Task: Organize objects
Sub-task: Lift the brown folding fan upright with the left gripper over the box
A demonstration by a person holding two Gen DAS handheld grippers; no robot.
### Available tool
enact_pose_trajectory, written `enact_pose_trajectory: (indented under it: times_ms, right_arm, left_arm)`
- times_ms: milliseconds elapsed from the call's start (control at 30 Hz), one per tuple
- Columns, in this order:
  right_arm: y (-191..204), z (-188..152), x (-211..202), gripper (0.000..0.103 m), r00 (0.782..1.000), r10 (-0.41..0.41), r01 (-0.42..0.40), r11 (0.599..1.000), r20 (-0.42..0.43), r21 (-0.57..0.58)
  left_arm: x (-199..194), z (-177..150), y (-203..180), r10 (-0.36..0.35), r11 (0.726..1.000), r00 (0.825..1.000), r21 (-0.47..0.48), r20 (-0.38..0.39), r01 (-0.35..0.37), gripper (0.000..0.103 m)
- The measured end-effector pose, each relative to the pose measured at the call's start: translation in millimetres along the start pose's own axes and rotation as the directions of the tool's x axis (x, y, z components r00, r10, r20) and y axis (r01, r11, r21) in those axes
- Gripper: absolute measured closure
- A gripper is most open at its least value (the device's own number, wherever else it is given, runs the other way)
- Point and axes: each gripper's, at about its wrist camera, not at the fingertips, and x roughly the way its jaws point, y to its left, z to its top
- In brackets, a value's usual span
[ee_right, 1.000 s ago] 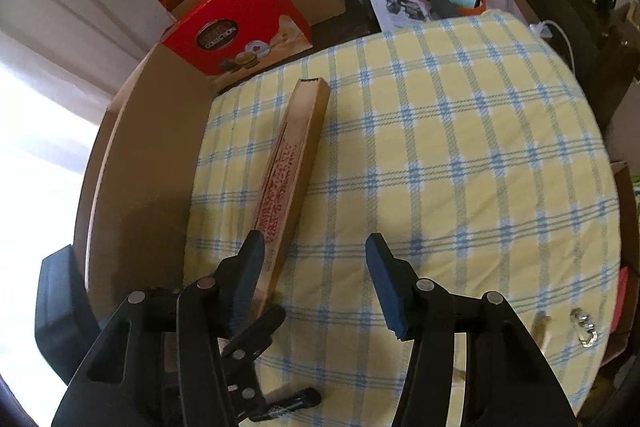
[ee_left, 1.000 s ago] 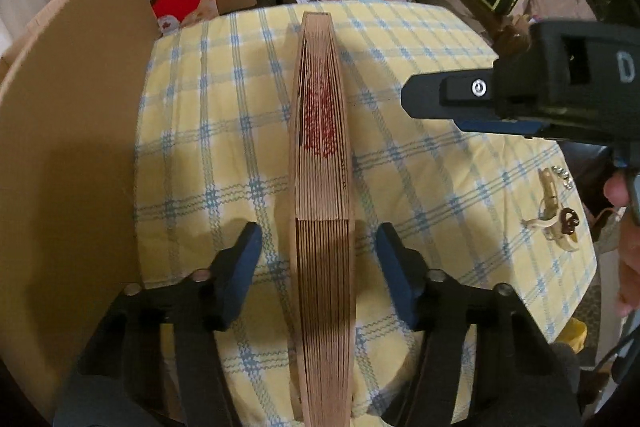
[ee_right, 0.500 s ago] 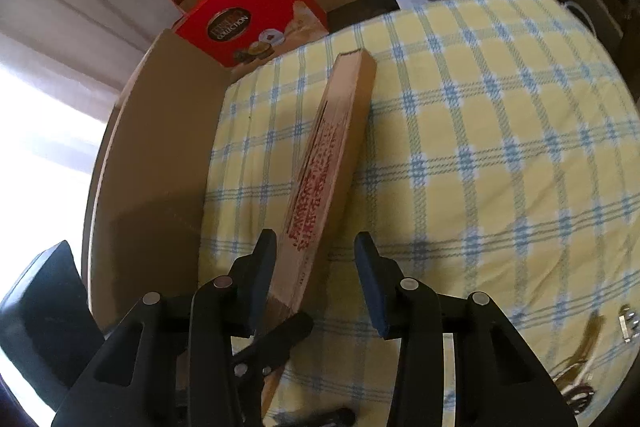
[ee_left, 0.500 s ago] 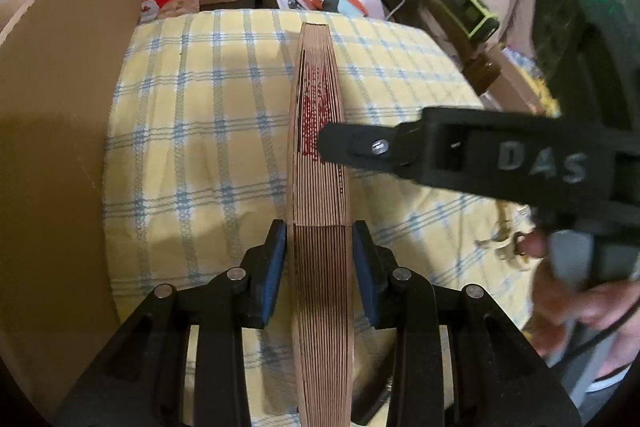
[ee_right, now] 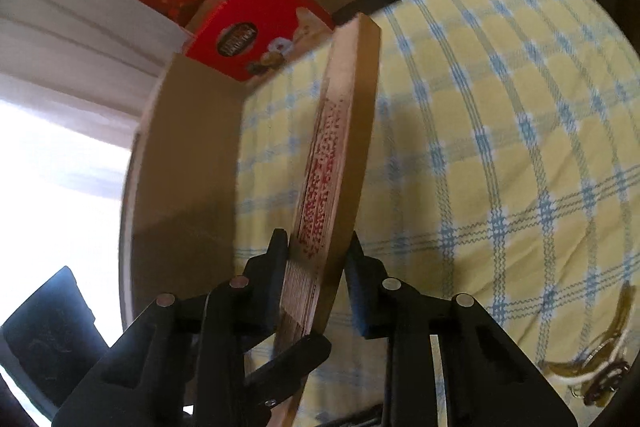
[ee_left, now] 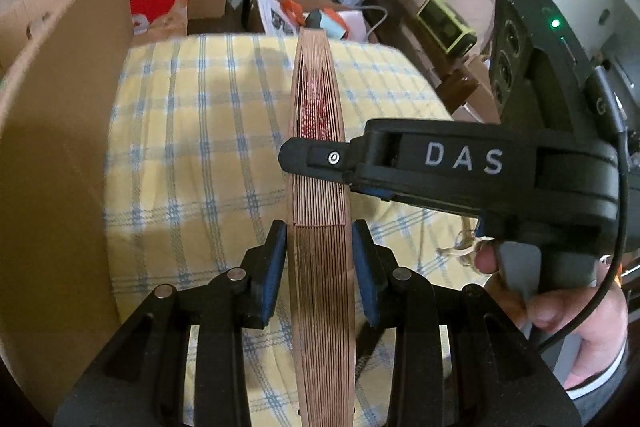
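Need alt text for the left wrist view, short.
The left hand-held gripper clamps a folded wooden fan held edge-up over a yellow plaid tablecloth. The right hand-held gripper reaches in from the right and closes on the fan farther along.

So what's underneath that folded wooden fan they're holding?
Below the folded fan lies the yellow and blue checked tablecloth. Both the left gripper and right gripper clamp it; the cloth directly under is hidden.
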Motion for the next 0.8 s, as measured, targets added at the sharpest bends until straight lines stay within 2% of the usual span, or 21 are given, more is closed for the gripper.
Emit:
enact_pose_trajectory:
  times_ms: [400,633,800]
  right_arm:
    - [78.5,11.1,-40.1,0.082,0.998,0.048,-0.042,0.991,0.048,-0.127]
    - [137.0,14.2,-39.7,0.082,0.995,0.092,-0.083,0.977,0.038,-0.194]
    - [171.7,12.6,-25.6,0.082,0.993,0.121,-0.114,0.970,0.018,-0.214]
  left_arm:
    - [-70.5,15.7,2.8,0.005,1.000,0.994,-0.015,0.112,-0.003,0.072]
    - [-120.5,24.1,29.7,0.011,0.998,0.985,-0.055,0.173,-0.002,0.072]
    - [-147.2,25.0,57.3,0.046,0.996,0.979,-0.082,0.198,-0.030,0.072]
